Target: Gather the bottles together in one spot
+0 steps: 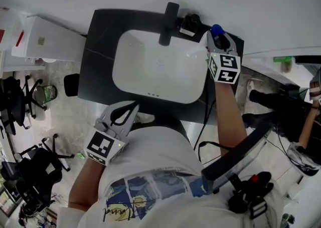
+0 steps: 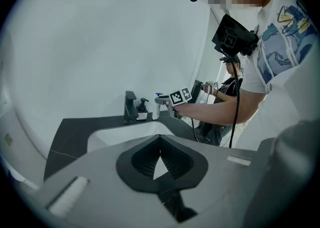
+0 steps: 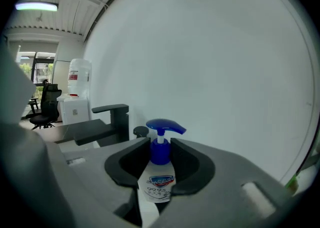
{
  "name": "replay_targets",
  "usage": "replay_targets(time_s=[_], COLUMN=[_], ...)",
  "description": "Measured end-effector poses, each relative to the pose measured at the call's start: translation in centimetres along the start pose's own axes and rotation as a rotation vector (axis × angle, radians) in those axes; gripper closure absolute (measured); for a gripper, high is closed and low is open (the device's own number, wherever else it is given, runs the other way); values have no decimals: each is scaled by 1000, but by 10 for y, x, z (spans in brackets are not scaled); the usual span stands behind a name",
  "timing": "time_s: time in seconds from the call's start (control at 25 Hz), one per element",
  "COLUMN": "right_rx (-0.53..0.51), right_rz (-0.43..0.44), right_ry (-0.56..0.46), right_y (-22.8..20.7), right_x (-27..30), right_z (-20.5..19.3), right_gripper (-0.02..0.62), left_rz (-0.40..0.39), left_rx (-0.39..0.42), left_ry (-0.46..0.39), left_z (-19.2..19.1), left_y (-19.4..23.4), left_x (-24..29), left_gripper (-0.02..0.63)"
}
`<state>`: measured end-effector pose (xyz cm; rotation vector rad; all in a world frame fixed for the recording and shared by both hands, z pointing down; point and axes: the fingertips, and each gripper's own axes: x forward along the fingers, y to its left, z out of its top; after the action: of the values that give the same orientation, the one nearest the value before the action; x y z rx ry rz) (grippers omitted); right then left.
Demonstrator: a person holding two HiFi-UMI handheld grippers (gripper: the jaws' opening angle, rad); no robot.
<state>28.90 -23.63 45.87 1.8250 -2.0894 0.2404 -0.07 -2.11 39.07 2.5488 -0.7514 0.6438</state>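
My right gripper (image 3: pixel 159 158) was clamped on the upright blue-pump bottle (image 3: pixel 159 184), with the black bottle (image 1: pixel 191 21) just left of it by the tap (image 1: pixel 168 16); my left gripper (image 2: pixel 160 144) was closed, empty and farther off.

Nothing is reading out cleanly anywhere. The white pump bottle (image 3: pixel 160 177) is showing a label with a blue-and-red, shield-shaped logo above rows of small print (too blurred to spell out). The dark bottle (image 2: pixel 143 106) beside the tap (image 2: pixel 130 105) is wearing a white label low on its front, with print too small to tell. The water jug (image 3: pixel 79 75) on the dispenser (image 3: pixel 75 110) is carrying a red label, likewise illegible. The person's white T-shirt (image 1: pixel 150 164) is bearing a handwritten-style word under a printed picture, but its letters are not resolving.
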Motion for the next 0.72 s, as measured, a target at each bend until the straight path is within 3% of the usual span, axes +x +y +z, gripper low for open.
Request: replay_targets(time_s=[0.36, 0.72], right_rx=[43, 35], right_rz=[-11, 24], right_ry=[-31, -91], right_y=[-22, -20], right_x=[42, 41], right_z=[0, -5], right_gripper=[472, 472], left_rz=[49, 43], left_rx=[-34, -40], left_ry=[7, 22], left_z=[8, 9], left_y=[13, 14], left_x=[0, 10], left_gripper=[604, 604])
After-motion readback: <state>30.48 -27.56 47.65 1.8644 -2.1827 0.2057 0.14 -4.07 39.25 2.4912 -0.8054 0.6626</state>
